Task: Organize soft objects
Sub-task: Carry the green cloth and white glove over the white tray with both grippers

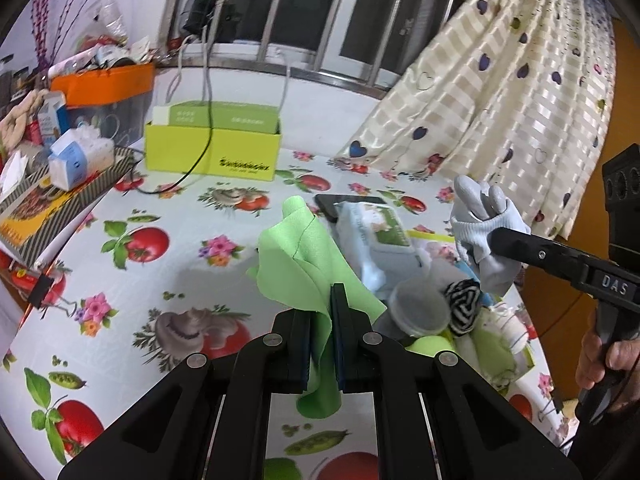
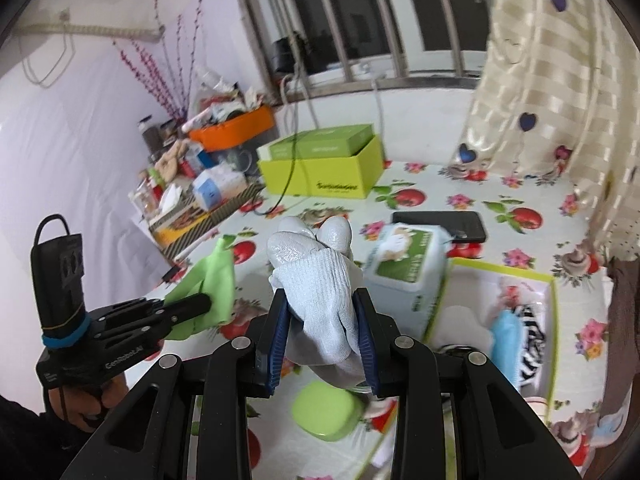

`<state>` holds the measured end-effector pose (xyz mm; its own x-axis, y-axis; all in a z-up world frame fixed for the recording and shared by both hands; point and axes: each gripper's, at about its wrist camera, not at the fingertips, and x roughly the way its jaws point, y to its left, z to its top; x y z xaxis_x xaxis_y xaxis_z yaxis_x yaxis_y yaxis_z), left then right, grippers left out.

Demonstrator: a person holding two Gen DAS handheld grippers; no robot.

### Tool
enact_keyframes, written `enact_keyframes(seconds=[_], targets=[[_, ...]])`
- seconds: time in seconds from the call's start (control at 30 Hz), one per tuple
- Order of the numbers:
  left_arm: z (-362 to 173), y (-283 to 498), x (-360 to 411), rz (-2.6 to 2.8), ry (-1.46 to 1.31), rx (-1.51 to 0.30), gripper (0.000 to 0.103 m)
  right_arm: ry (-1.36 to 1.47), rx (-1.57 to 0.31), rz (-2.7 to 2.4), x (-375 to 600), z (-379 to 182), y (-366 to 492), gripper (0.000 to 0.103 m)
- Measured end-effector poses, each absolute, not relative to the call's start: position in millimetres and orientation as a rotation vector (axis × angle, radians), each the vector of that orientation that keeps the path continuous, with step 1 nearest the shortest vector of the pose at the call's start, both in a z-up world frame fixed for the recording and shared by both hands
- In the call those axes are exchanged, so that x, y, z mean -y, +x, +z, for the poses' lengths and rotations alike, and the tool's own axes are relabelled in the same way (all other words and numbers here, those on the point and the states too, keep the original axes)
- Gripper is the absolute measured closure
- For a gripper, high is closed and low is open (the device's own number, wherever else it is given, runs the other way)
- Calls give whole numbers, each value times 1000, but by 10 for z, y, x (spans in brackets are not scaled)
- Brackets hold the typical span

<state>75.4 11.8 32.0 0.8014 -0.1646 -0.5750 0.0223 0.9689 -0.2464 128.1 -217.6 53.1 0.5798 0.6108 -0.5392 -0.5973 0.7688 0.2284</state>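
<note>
Left gripper [image 1: 323,340] is clamping the green cloth [image 1: 298,256]; right gripper [image 2: 322,336] is gripping the glove [image 2: 320,280]. Risk: dangling fabric is likely snagging the tray [image 2: 554,280] rim during placement.

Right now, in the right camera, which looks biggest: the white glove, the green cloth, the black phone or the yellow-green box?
1. white glove, though it's nearest the camera
2. yellow-green box
3. green cloth and black phone look alike; unsure.
</note>
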Motion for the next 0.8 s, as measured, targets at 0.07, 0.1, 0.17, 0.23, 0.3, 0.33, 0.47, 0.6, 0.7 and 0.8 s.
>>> enact_keyframes(seconds=[0.07,0.1,0.17,0.23,0.3,0.33,0.47,0.6,0.7,0.8], targets=[[361,762,-57,-114,-224,-629,94,35,-629,689,2288,551,1286,72],[377,772,-23,-121,-221,-627,94,42,-626,679,2346,559,1294,72],[407,785,37,-139,-218,-626,94,55,-619,662,2454,567,1300,72],[436,796,120,-153,-206,-621,94,65,-615,645,2551,566,1303,72],[458,806,193,-168,-199,-620,94,75,-612,626,2656,563,1307,72],[473,812,242,-180,-194,-618,94,80,-611,619,2700,560,1311,72],[513,836,391,-213,-176,-615,94,102,-607,584,2896,544,1328,72],[549,873,577,-253,-154,-616,94,121,-605,558,3045,521,1355,72],[571,900,711,-283,-136,-618,94,132,-609,531,3154,472,1401,72],[569,926,843,-312,-118,-626,94,148,-622,509,3252,393,1472,72]])
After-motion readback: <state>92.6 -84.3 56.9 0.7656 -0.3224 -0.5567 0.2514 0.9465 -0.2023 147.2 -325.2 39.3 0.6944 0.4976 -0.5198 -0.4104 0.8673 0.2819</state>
